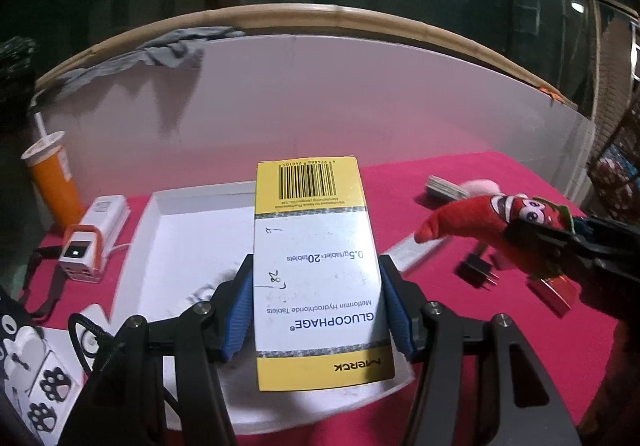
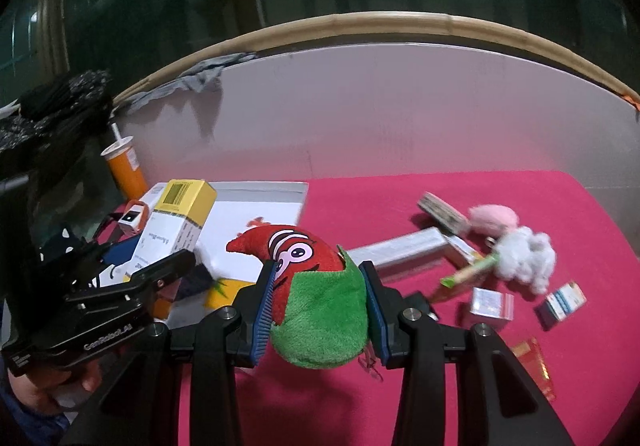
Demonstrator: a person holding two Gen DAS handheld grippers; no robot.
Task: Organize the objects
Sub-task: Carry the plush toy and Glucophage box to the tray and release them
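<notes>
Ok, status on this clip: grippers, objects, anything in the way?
Left gripper shut on medicine box, over white tray. Right gripper shut on chili plush. Nothing blocking.

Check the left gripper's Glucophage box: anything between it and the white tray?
Nothing visible does. The Glucophage box, clamped in the left gripper, hangs directly over the white tray; the tray floor beside it shows bare.

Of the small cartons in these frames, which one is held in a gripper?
The yellow-and-white Glucophage box, clamped in the left gripper above the white tray; the other cartons lie loose on the red cloth.
</notes>
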